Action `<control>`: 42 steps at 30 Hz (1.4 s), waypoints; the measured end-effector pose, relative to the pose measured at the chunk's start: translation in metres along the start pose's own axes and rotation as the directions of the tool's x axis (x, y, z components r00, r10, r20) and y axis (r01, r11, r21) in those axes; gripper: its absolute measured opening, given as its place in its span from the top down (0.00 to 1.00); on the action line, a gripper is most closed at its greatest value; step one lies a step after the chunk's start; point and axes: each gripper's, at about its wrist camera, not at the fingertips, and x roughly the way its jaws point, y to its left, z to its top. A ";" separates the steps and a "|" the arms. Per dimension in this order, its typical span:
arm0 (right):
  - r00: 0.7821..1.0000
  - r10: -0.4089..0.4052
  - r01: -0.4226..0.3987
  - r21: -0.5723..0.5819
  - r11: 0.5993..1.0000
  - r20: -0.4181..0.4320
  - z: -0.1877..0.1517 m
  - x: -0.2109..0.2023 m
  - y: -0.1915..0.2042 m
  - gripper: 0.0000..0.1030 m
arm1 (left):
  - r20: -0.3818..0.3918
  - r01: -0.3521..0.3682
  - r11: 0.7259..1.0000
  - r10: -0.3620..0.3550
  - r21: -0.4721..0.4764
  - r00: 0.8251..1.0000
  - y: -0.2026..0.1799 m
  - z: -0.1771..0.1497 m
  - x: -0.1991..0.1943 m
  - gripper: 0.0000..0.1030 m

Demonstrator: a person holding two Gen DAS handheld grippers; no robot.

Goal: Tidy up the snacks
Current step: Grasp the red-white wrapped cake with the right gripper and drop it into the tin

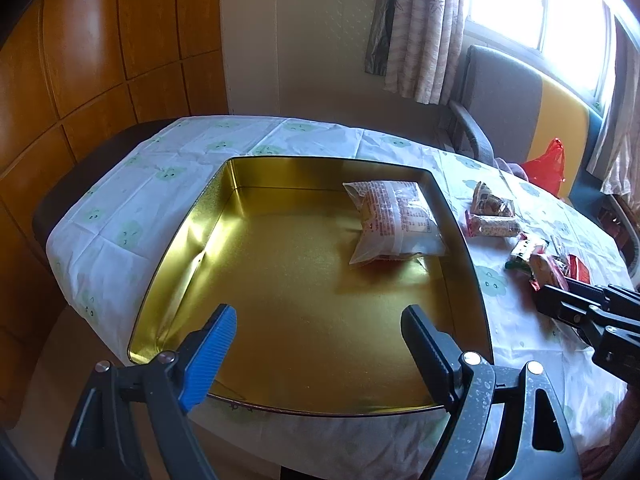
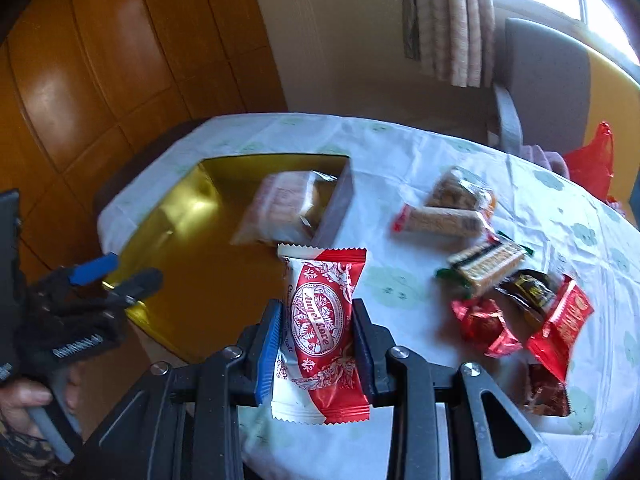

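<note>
Blur softens much of the right wrist view, so the lettering on the loose snacks ahead and to the right of the jaws cannot be read, and the maroon packet (image 2: 547, 394) at lower right is partly covered by a red one (image 2: 560, 330). The right gripper (image 2: 315, 334) is closed on a red-and-white wafer packet (image 2: 320, 332), its blue pad pressing the left edge and its dark pad the right edge; the packet's lower crimped end hangs below the jaws and its upper crimped end stands above them, so its long axis runs straight ahead along the fingers, printed face toward the camera. Beyond and left of those jaws sits the gold tin (image 2: 188, 276), its near edge cut off by the left gripper's body. In the left wrist view the left gripper (image 1: 320, 330) hangs over the tin's near part with its jaws spread wide and nothing between them. Ahead and to the right of them, against the tin's (image 1: 184, 248) far right wall, lies a clear bag of biscuits (image 1: 396, 220), long axis pointing away from the jaws. Outside that wall, on the cloud-print tablecloth (image 1: 120, 208), the remaining snacks are small and hard to make out, and the other gripper hides the nearest ones.
</note>
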 end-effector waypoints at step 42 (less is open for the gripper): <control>0.985 -0.141 0.131 0.109 0.985 0.094 -0.021 -0.014 0.003 0.60 | 0.046 0.008 0.999 -0.011 0.047 0.999 -0.013 -0.005 -0.005 0.18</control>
